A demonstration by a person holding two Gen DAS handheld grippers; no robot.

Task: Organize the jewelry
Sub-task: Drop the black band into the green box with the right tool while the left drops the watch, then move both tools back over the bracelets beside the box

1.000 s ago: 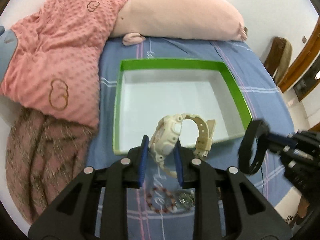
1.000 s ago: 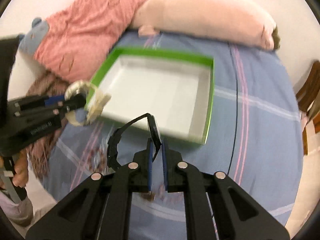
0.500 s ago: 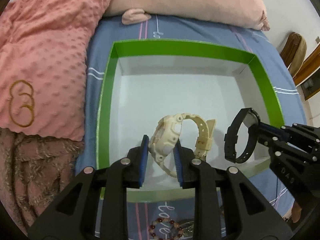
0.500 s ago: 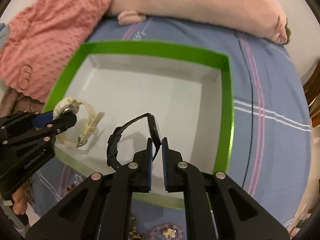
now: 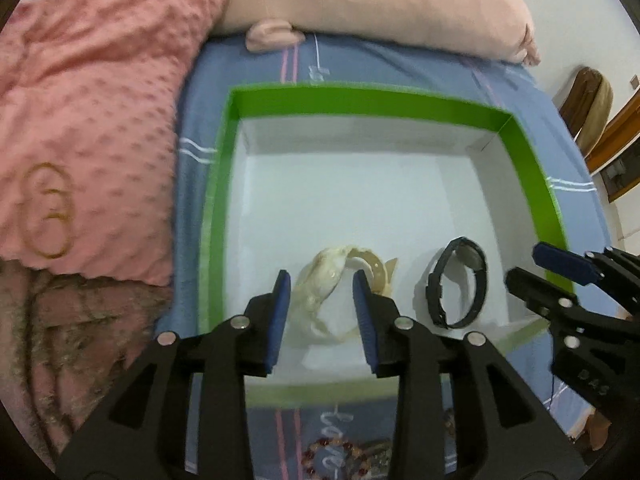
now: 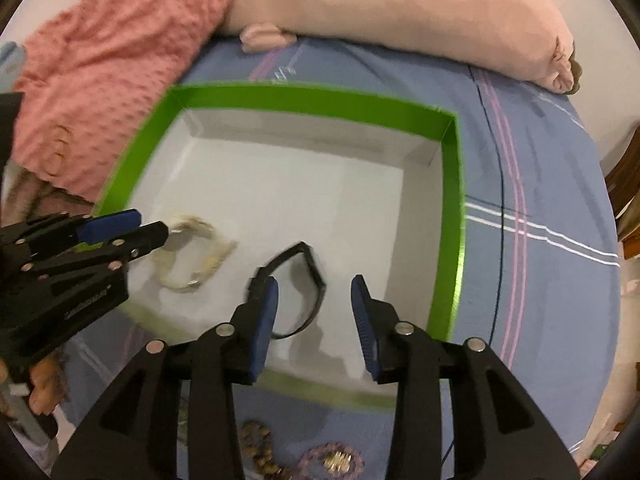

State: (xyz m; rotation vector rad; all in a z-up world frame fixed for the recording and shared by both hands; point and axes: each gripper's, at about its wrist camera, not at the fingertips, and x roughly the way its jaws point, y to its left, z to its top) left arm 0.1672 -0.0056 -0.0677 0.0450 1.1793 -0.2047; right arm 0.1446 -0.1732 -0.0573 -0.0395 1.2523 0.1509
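The cream watch (image 5: pixel 340 280) lies blurred on the white floor of the green-rimmed box (image 5: pixel 360 100), near its front edge, its chunky resin strap curled into a loop; the smear hides its dial and I cannot say whether it has settled flat. The left gripper (image 5: pixel 322 312) hangs over it with jaws opening, the blue ribbed pads on either side of the case and clear of it. Just to its right in the same box is the black watch (image 6: pixel 298 284), a thin dark band standing on its edge in a rounded loop, its lower curve cut off behind one blue pad in the right wrist view. The right gripper (image 6: pixel 314 320) also has its jaws opening, the band between them but not pinched. The box is shallow cardboard with glossy green walls, resting on a blue bedsheet (image 6: pixel 540 208) striped in pink and white. On the sheet in front of the box, half hidden by the black gripper frames, lie beaded bracelets (image 6: pixel 332 460), round beads in brown and pink. Behind the box sit a nubby coral blanket (image 5: pixel 100 100) and a smooth pale pink plush pillow (image 5: pixel 380 4).
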